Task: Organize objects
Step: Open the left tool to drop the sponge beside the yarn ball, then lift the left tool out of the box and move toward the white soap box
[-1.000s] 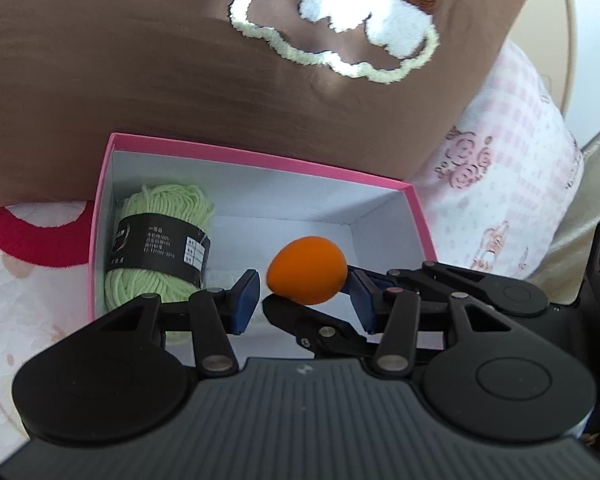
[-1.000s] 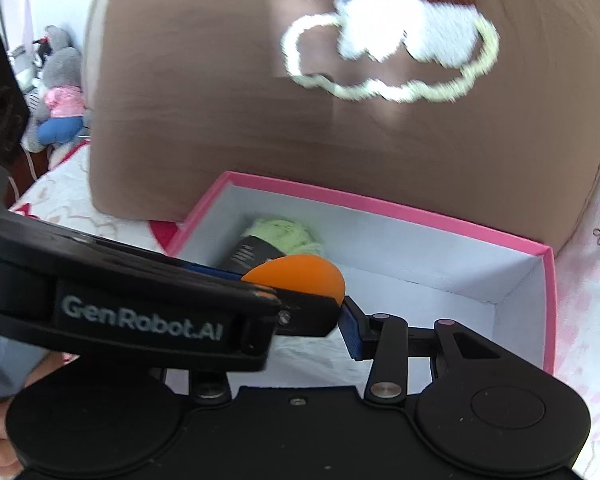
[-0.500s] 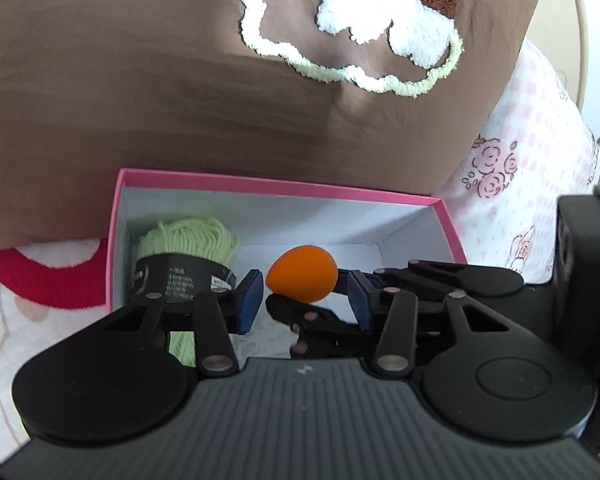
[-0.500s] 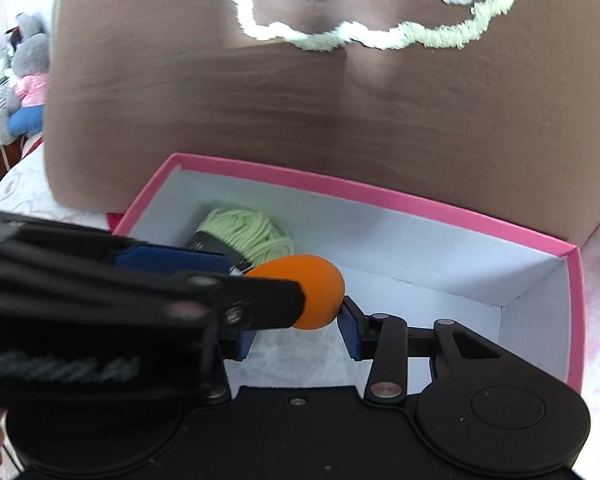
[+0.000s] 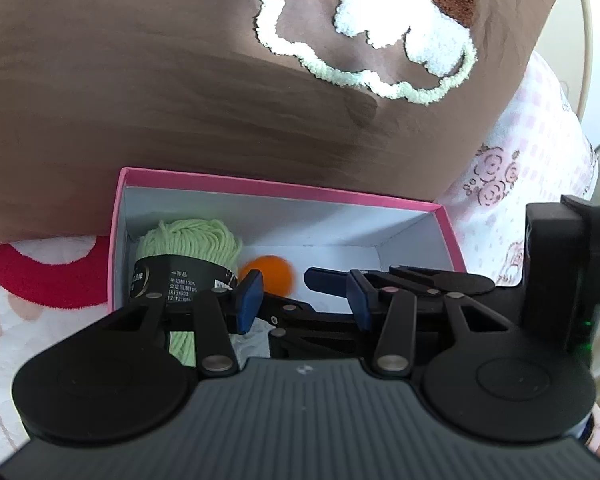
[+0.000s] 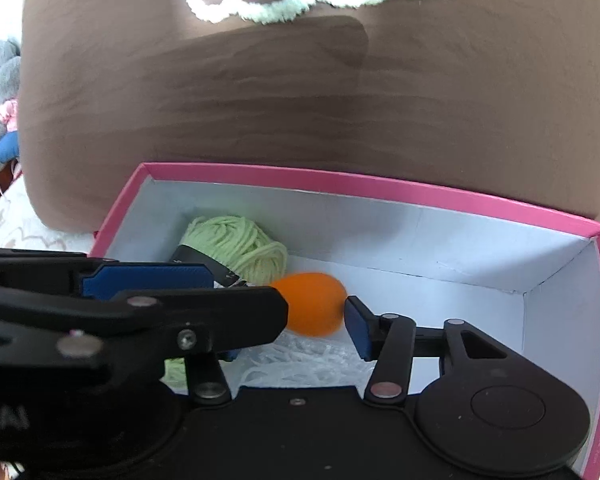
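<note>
Orange egg (image 6: 314, 309) lies loose inside pink box (image 6: 380, 186); right gripper (image 6: 300, 320) just spread, left gripper (image 5: 302, 300) spread.

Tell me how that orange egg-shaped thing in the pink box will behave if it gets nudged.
The orange egg looks smooth and rounded, so it would likely roll, wobbling unevenly. It is blurred, perhaps already moving. The green yarn beside it and the box wall should stop it.
</note>
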### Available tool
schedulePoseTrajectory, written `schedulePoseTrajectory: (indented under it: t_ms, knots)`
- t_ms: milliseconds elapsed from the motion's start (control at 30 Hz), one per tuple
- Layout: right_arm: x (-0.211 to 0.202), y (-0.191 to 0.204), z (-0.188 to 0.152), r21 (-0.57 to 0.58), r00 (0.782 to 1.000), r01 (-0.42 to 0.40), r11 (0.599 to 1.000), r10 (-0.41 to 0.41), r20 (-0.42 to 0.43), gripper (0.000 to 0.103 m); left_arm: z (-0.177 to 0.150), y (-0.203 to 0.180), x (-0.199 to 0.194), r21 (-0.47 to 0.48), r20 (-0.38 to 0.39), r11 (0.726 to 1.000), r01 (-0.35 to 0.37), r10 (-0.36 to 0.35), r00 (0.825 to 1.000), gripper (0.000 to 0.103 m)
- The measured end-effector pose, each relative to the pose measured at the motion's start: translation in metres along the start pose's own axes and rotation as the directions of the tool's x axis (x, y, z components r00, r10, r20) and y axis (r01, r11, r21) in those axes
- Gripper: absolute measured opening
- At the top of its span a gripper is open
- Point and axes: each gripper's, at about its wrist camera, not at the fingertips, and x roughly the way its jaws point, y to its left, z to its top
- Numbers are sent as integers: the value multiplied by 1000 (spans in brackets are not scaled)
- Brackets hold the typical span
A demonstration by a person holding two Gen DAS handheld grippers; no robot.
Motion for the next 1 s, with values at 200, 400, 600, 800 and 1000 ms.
schedulePoseTrajectory:
  t_ms: [200, 400, 600, 800, 1000]
  knots:
    - [-26, 7, -2, -27, 1000, -6, 1000, 7, 28, 57, -3, -6, -10, -3, 9, 1000, 8, -8, 1000, 47]
    - [-78, 16, -23, -60, 998, 18, 998, -14, 64, 58, -10, -15, -21, 21, -14, 1000, 4, -4, 1000, 49]
    - [-122, 34, -40, -126, 997, 51, 991, -42, 71, 62, -21, -31, -50, 57, -98, 996, -64, 69, 993, 56]
    - [-153, 49, -51, -167, 993, 68, 984, -52, 102, 65, -39, -34, -103, 35, -98, 999, -36, 39, 994, 66]
    - [-193, 63, -70, -202, 990, 86, 976, -61, 127, 81, -55, -56, -134, 146, -114, 986, -79, 96, 989, 66]
